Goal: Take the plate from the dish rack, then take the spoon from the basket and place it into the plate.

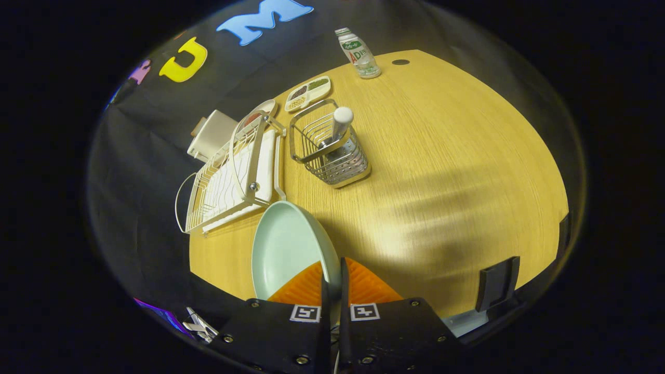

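Gripper (332,283) fingers clamp the rim of the pale green plate (283,249), held above the bench (441,171) beside the dish rack (234,176). I should lower it flat, clear of the basket (330,150) holding the spoon (340,122).

Spoon (340,124) in basket (332,156), right of dish rack (234,176).

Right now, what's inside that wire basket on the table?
A spoon stands upright in the wire basket, its white handle poking above the rim. Its bowl end is hidden behind the wires. Nearer, the claw is shut on the plate.
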`<act>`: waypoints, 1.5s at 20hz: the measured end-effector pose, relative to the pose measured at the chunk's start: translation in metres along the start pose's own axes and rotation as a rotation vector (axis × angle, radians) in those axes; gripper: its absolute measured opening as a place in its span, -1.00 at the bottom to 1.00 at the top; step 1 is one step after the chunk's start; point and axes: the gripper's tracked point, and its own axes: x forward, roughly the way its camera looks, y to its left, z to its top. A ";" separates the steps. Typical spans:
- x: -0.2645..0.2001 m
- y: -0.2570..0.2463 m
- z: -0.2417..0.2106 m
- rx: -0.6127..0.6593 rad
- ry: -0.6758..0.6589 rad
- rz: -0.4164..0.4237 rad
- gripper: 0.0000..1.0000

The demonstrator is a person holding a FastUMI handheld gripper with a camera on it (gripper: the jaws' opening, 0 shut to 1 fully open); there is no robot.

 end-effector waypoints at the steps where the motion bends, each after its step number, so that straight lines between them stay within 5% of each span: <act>1: 0.009 0.000 -0.002 -0.002 0.007 0.000 -0.85; 5: 0.011 -0.001 0.012 -0.046 -0.069 -0.007 -0.66; 7: -0.006 -0.003 0.026 -0.156 -0.148 -0.034 -0.12; 9: -0.018 -0.008 0.035 -0.250 -0.211 -0.062 0.64; 16: -0.073 0.007 0.076 -0.387 -0.590 0.025 0.64; 22: -0.094 0.002 0.113 -0.603 -0.914 -0.025 0.63; 30: -0.045 -0.007 0.146 -0.630 -1.053 -0.027 0.53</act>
